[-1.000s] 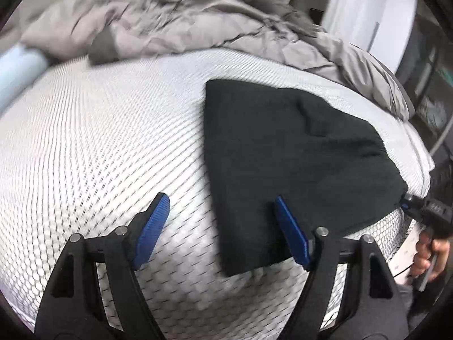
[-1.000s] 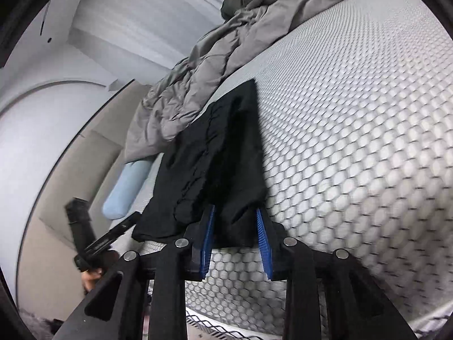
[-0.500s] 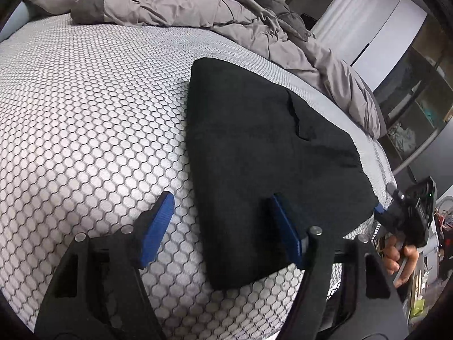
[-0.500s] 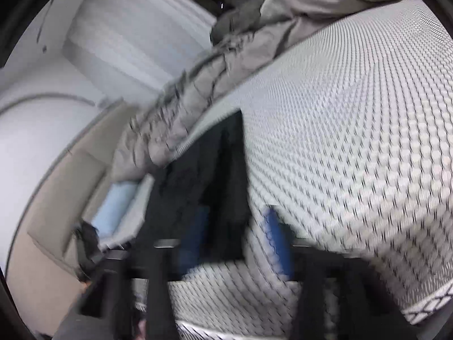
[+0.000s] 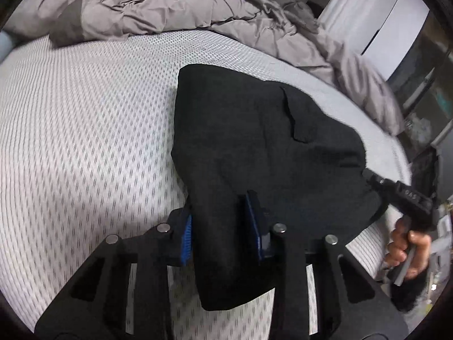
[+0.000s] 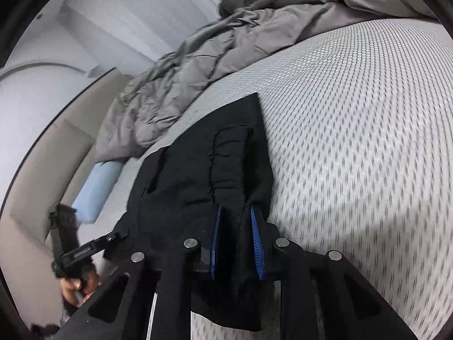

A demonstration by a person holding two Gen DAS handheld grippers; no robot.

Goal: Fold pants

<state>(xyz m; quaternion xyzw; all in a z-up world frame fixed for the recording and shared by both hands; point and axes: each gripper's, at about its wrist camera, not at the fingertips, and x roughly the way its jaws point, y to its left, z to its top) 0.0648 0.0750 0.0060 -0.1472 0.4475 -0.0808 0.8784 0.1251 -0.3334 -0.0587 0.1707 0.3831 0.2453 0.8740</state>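
while the folded black fabric pants are lying flat on the white honeycomb-patterned mattress, close to its near edge, both tools are biting into that near end of the cloth. the left black gripper with blue pads is sitting with its fingers closed in on a thick fold at the pants' near left corner, the cloth bunching up between the pads and spilling down past them. the right black gripper with blue pads is pinching the opposite near corner the same way, its fingers drawn in tight on a hanging fold. from the left wrist view, the right tool is showing at the pants' far right corner, a bare hand wrapping its handle. from the right wrist view, the left tool's handle is showing with another hand on it. a crumpled grey quilted duvet is piling along the mattress's far edge, well apart from the pants, and a pale blue pillow is resting near the mattress's far corner beside the duvet.
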